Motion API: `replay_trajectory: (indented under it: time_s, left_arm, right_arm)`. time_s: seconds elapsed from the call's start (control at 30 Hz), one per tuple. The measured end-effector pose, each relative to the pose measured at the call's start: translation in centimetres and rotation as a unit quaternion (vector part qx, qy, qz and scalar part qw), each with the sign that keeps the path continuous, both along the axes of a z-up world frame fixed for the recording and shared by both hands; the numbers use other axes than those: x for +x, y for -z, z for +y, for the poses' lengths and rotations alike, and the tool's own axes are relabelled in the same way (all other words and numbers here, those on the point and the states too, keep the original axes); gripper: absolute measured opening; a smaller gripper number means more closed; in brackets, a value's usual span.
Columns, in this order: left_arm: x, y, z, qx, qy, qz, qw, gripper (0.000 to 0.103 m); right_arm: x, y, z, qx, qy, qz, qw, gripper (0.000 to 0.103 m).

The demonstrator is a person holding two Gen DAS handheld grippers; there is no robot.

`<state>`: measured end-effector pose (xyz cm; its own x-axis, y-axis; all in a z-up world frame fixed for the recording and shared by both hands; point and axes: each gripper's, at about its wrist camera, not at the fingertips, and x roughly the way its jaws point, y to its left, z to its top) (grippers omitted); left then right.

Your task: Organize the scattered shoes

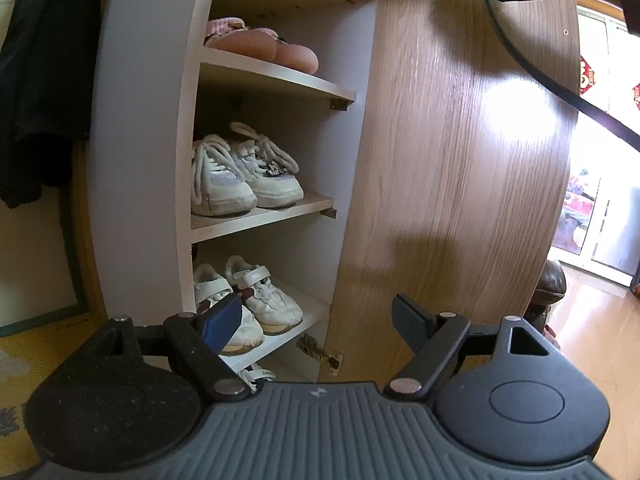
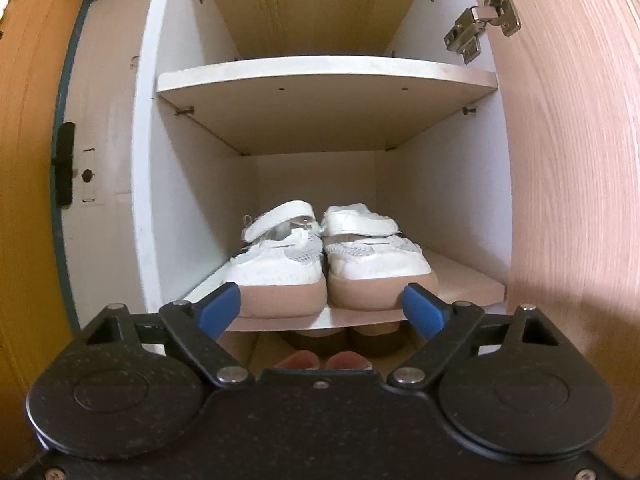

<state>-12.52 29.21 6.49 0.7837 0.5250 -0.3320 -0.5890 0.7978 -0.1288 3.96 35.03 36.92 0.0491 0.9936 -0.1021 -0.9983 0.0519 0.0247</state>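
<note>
Our right gripper [image 2: 322, 308] stood released, fingers spread just outside the toes of the gum-soled white sneakers [image 2: 332, 268], which sat paired on a cabinet shelf [image 2: 472, 280], toes toward us, long axes running straight back. Our left gripper [image 1: 316, 324], also released and empty, hung lower beside the open cabinet door [image 1: 460, 160], with strap sneakers [image 1: 256, 300] shelved ahead-left.

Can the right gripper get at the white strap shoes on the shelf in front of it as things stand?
Probably yes. The right gripper is open, its fingers either side of the white strap shoes, which sit at the front edge of the shelf. The cabinet door is swung open.
</note>
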Motion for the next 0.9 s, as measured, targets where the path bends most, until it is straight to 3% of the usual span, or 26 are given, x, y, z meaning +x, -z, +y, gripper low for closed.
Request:
replay_trajectory:
  time_s: [0.9]
  left_arm:
    - [0.9, 0.2, -0.6, 0.007, 0.004, 0.014, 0.9999, 0.082]
  right_arm:
    - [0.3, -0.2, 2.8, -0.012, 0.014, 0.008, 1.0, 0.09]
